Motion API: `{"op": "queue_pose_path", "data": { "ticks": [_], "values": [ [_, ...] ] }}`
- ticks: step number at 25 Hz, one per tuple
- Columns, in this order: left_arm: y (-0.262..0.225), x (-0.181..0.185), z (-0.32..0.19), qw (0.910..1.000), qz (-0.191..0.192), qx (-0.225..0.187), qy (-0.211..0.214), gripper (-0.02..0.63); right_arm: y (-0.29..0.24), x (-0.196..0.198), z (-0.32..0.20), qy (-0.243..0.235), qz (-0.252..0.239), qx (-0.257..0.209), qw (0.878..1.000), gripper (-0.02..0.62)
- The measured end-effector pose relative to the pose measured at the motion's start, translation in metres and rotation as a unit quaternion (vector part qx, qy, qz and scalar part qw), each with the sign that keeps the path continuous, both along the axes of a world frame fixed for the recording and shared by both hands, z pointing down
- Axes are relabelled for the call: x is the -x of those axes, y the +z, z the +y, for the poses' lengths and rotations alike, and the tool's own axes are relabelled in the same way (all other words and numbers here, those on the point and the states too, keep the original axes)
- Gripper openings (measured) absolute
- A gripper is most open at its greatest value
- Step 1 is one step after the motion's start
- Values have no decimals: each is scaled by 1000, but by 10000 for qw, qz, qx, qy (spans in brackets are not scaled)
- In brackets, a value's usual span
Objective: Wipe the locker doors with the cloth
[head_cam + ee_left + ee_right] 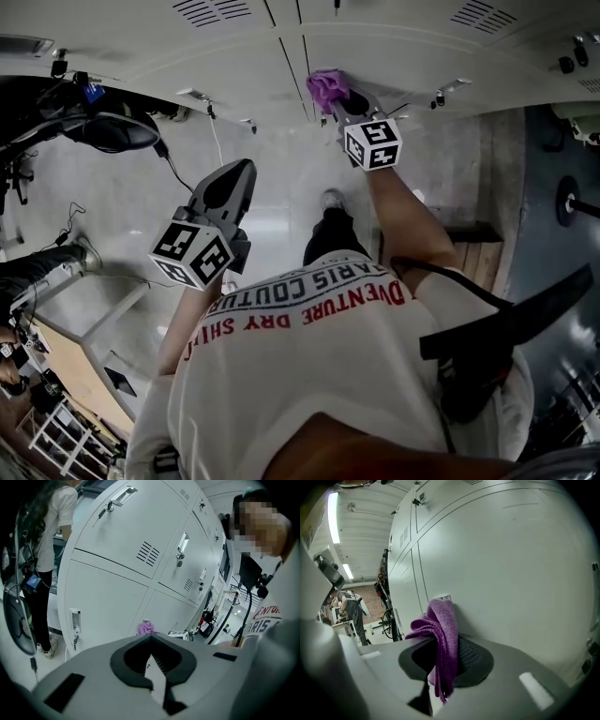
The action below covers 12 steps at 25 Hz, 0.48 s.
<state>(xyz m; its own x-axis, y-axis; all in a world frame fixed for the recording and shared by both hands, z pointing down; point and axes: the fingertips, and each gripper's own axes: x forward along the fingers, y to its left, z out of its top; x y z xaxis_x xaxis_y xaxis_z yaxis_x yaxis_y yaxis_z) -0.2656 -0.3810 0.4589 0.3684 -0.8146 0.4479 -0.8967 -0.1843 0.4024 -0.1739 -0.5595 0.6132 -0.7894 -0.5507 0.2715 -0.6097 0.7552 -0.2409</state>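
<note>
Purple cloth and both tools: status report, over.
Right tool shut on purple cloth. Cloth against locker door. Left tool shut, empty, held back from the door. Nothing in the way.

Finishes at the lockers.
Locker doors (501,564): smooth painted metal, pale, with a low sheen; handles (182,541) bright bare metal. Cloth (445,634): purple knit, ribbed, soft, matt. Right gripper (440,603) and left gripper (150,635): matt grey plastic shells; black ridged pads (471,656) inside. Floor (272,211): smooth, glossy, showing reflections.
</note>
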Motion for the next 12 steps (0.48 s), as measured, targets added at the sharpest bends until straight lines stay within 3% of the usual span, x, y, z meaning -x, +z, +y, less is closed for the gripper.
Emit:
{"op": "queue_pose_path", "data": {
  "ticks": [12],
  "values": [
    [18,-15,-19,9997,19,93,209,0,9,-1,-12,-12,86,-95,9999,58]
  ]
}}
